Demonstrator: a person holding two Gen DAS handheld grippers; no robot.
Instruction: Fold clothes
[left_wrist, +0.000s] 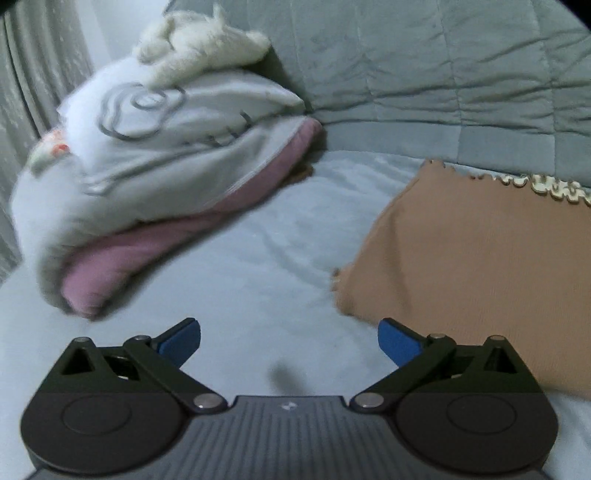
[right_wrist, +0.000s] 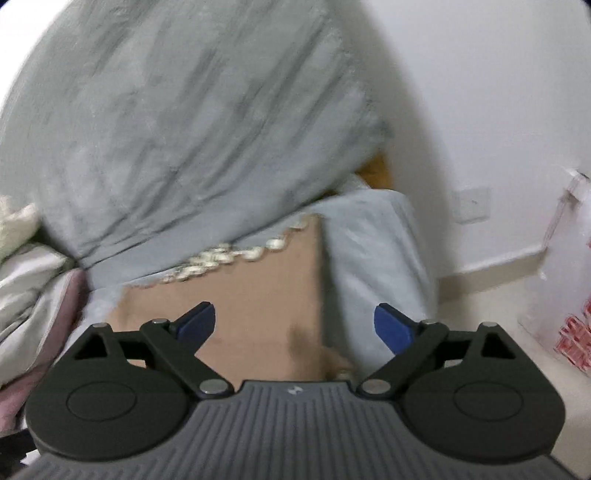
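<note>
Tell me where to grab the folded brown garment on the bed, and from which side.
Take the brown garment by its near corner, coming in low from the open sheet side. That corner lies free on the light blue sheet, while the far lace-trimmed edge sits close against the grey quilt.

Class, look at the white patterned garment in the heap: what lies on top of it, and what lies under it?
On the white patterned garment sits a fluffy cream item; beneath it a pink garment shows. Anything deeper is covered.

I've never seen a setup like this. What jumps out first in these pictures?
The tan folded garment with a lace edge lies flat on the pale blue bed sheet, to the right. Left of it is a heap of clothes, white over pink. Both the left gripper and right gripper hang open, empty.
</note>
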